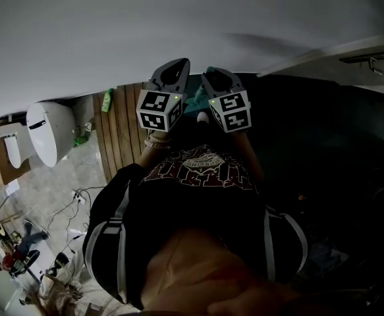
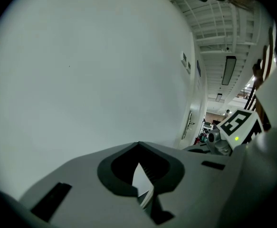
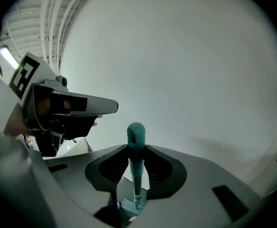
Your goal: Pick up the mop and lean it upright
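White wall [image 1: 178,18] fills the upper half of our head view. A strip of wooden slat floor [image 1: 122,133] shows at 10 o'clock, and a white toilet [image 1: 47,131] at 9 o'clock, with cables [image 1: 73,199] lying below it. We hold both tools side by side at 12 o'clock, close to the wall.

Our right gripper [image 3: 136,148] is clamped on the mop [image 3: 136,139], gripping the teal handle just under its rounded top with the hanging hole. The handle runs down between the jaws to the mop head, far below at 6 o'clock. The mop stands upright in front of the wall; whether it touches it we cannot tell.

Our left gripper [image 2: 139,163] is narrow, jaw tips together, holding nothing. It sits at 9 o'clock of the right one, clear of the handle.
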